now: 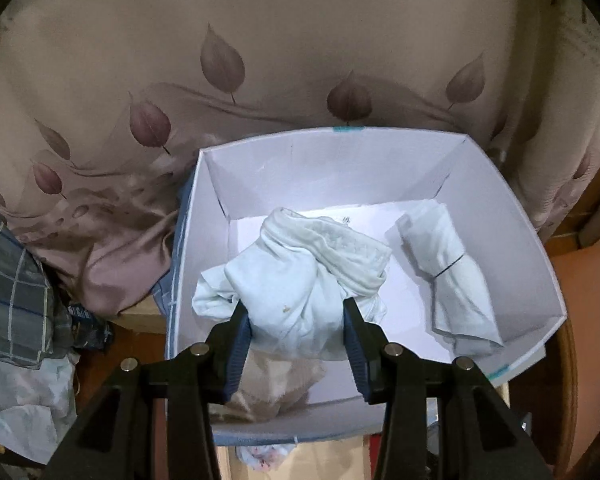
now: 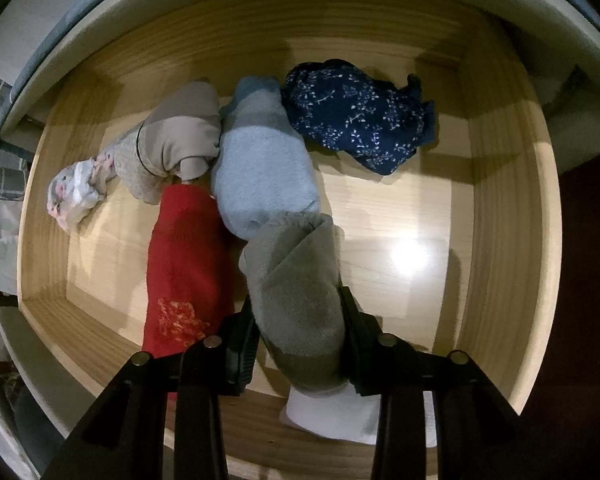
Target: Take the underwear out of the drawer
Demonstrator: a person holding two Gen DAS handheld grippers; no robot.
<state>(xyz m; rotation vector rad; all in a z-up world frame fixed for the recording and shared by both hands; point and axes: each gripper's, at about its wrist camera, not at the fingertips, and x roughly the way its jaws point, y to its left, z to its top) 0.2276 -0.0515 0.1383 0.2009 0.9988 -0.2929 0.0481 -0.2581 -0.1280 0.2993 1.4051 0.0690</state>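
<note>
**Entry: two bundles in grip, one over the box, one in the drawer — hazards**

Left gripper (image 1: 298, 322): fingers partly closed, pads pressing either side of a pale blue bundle of underwear (image 1: 296, 280). Bundle hangs over the white box (image 1: 540, 264), loose folds spilling past the left finger. A second pale roll (image 1: 452, 276) lies on the box floor to the right, apart from the held one.

Right gripper (image 2: 298, 328): fingers fairly narrow, closed on a grey roll (image 2: 296, 300) with a white end nearest the camera. Roll sits in the wooden drawer (image 2: 512, 200), its far tip touching a light blue roll (image 2: 260, 168) and lying just beside a red roll (image 2: 184, 276).

Also in drawer: beige roll (image 2: 176, 144), dark blue patterned piece (image 2: 360, 120), small floral piece (image 2: 76, 196).

Risks, as judged:
- Left bundle is pinched at its lower middle only; if let go near the front wall, the trailing folds may drape over the rim.
- Grey roll is soft and gripped near one end; it may unroll or slip on lifting.
- Neighbouring rolls touch it and may be dragged along.
- The drawer's front edge lies close under the white end and may snag it.
</note>
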